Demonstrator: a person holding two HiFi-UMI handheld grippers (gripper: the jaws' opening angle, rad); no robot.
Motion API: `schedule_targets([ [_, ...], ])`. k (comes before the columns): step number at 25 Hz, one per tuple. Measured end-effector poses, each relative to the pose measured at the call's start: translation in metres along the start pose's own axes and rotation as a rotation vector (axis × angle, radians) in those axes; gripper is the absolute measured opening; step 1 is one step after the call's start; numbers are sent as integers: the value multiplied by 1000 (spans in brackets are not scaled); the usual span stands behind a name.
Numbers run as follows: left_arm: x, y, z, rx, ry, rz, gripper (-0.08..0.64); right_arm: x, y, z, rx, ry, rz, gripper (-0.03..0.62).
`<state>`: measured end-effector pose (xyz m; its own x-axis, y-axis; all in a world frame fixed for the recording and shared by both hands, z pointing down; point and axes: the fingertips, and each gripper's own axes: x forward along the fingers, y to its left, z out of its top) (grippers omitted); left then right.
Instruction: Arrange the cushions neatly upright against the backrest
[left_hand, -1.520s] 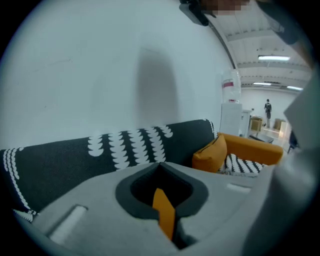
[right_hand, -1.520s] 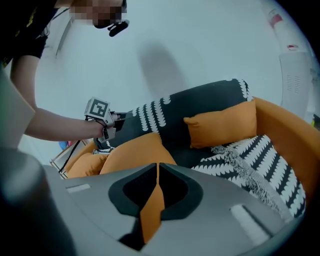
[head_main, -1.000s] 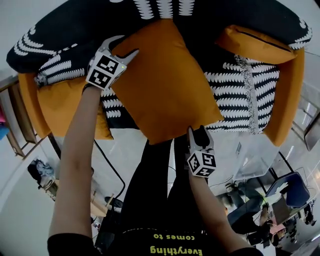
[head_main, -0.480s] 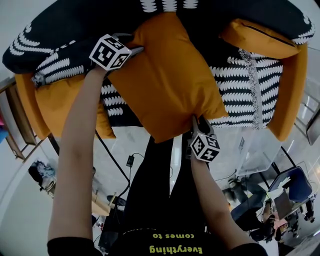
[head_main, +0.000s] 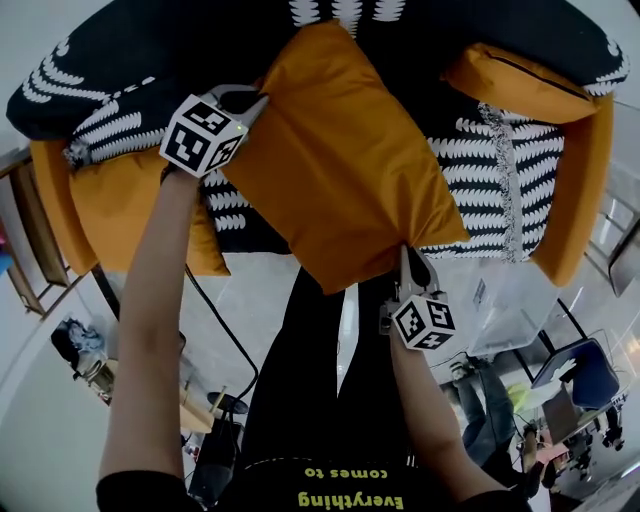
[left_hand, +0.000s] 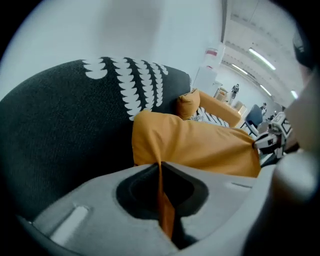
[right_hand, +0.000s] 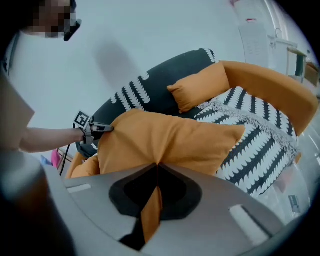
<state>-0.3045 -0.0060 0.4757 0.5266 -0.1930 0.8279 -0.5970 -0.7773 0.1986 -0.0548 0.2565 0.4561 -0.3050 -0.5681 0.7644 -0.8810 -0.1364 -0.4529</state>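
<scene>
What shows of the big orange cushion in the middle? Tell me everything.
The cushion is a plump square of plain orange cloth, soft and lightly creased. It lies tilted over the sofa seat, one corner up toward the black backrest, not yet upright. The left gripper pinches a fold at its far left edge and the right gripper pinches its near corner; both pairs of jaws have just closed on the cloth. Its underside overlaps the patterned throw.

left tongs (left_hand: 161, 167) just closed, pinching orange cushion (left_hand: 200, 145) edge fabric. cushion lies against black, white-patterned backrest (left_hand: 60, 130); second cushion (left_hand: 189, 104) farther back along it.
</scene>
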Motion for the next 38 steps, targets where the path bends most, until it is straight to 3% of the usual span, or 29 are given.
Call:
schedule_targets([
  [7,-71,-24,-4,-181,-206,67,2,-33,-1,93,-181,-156,13,18],
  [11,-109,-19,4,-299,-350,182,2,-22,12,171,-268,-258,97,19],
  [17,-151,18,3,-463,-551,369,3,23,72,276,-546,-384,225,20],
  [21,-178,44,21,-487,-737,494,6,52,105,329,-617,-471,274,19],
  [24,-188,54,47,-420,-830,523,15,56,107,363,-602,-557,281,20],
  [27,-154,70,40,-366,-743,533,64,96,80,360,-557,-479,230,35],
  [29,-116,80,12,-415,-603,518,95,126,62,337,-539,-373,203,59],
  [31,-91,86,-9,-480,-511,488,133,135,57,323,-555,-336,199,81],
  [34,-91,88,-8,-500,-519,467,147,128,59,325,-578,-354,190,92],
  [38,-109,85,-11,-497,-517,517,206,117,67,323,-587,-348,173,118],
])
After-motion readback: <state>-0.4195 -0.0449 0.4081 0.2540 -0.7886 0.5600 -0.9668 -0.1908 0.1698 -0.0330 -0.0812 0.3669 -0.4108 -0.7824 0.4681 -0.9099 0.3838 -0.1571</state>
